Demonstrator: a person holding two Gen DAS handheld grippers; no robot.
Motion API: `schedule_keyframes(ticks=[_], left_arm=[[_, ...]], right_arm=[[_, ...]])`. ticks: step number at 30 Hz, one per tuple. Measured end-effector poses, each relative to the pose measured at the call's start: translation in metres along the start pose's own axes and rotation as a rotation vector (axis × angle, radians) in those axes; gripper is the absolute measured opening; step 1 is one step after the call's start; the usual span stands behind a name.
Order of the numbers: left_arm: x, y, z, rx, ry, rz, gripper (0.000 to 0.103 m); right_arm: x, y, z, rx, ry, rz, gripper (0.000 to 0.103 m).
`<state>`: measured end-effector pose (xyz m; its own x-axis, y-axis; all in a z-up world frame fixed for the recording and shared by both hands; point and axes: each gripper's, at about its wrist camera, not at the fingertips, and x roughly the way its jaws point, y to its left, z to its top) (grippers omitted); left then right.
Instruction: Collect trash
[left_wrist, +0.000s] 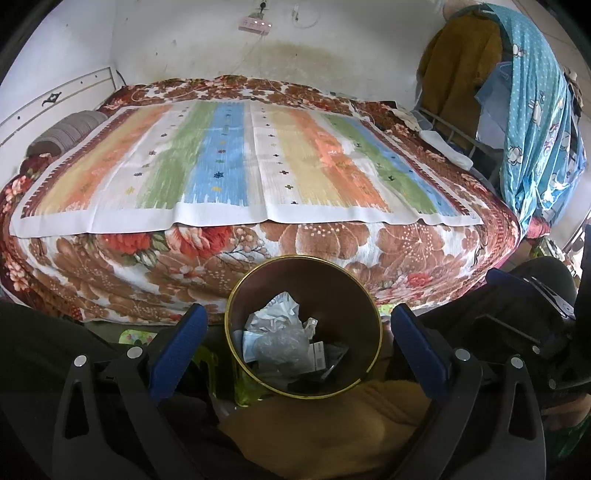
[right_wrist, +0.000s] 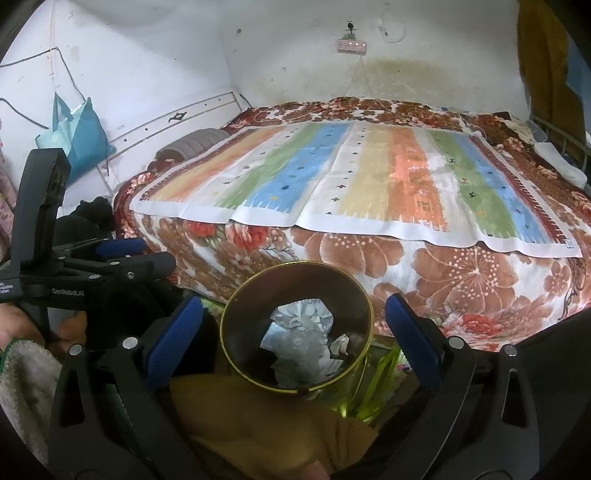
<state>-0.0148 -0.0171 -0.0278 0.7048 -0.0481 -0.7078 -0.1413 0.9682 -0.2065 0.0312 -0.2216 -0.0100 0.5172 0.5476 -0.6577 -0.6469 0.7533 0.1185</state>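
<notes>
- The left tool (left_wrist: 299, 343) has its blue-padded fingers (left_wrist: 177, 350) spread wide, with nothing gripped; the open mouth of the trash bin (left_wrist: 364, 295) shows between them.
- The right tool (right_wrist: 293, 328) is likewise spread wide and empty, its blue pads (right_wrist: 173, 332) standing either side of the same bin (right_wrist: 354, 291) without touching it.
- Inside the bin, straight ahead of both tools, lies the trash (left_wrist: 277, 332): crumpled white paper or plastic, a clear wrapper, and some dark scraps. In the right wrist view the same heap of trash (right_wrist: 299, 339) shows as pale crumpled pieces.
- To the left of the right tool, the left tool's black body appears, held by a hand (right_wrist: 22, 328) at a pale fleecy cuff (right_wrist: 22, 373).
- Below both tools is a tan fabric (left_wrist: 325, 417).
- Beyond the bin stands the bed (left_wrist: 332, 243), covered by a brown floral blanket with a striped cloth (left_wrist: 229, 166) spread flat on top.
- Far left of the right tool, a blue bag (right_wrist: 77, 136) hangs on the wall.
</notes>
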Motion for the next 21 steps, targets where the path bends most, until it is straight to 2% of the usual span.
schedule_keyframes(ticks=[7,21], left_arm=[[0.0027,-0.0002,-0.0024,-0.001,0.010,0.030,0.097],[0.0029,-0.0022,-0.0007,-0.004,0.007,0.019,0.097]], right_arm=[[0.0006,0.0012,-0.0009,0.000,0.004,0.004,0.094],[0.0024,0.0050,-0.0038,0.005,0.012,0.012,0.094]])
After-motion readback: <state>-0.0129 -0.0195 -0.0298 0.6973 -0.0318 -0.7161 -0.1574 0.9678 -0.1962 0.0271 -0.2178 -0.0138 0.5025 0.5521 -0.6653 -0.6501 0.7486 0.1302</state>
